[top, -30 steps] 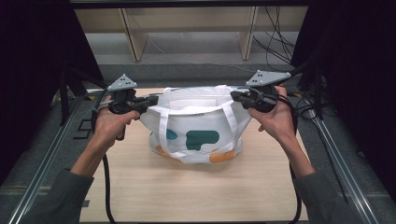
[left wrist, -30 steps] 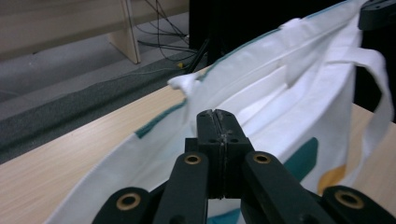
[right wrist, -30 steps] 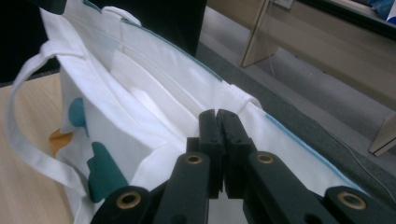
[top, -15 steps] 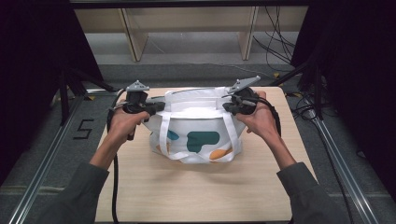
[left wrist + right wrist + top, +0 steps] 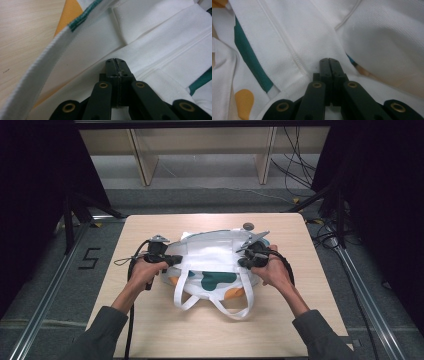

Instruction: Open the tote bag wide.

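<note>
Both pairs of jaws are clenched tight on the white cloth at the rim of the bag (image 5: 212, 265): the left gripper (image 5: 172, 259) pinches its left edge, the right gripper (image 5: 243, 258) its right edge. The bag, with green and orange patches, lies slumped on the middle of the wooden surface (image 5: 150, 330), its straps trailing toward the person.

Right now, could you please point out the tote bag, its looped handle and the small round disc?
tote bag (image 5: 212, 257), high view, white upper panel.
looped handle (image 5: 227, 311), high view, bottom of strap.
small round disc (image 5: 248, 225), high view, its middle.
</note>
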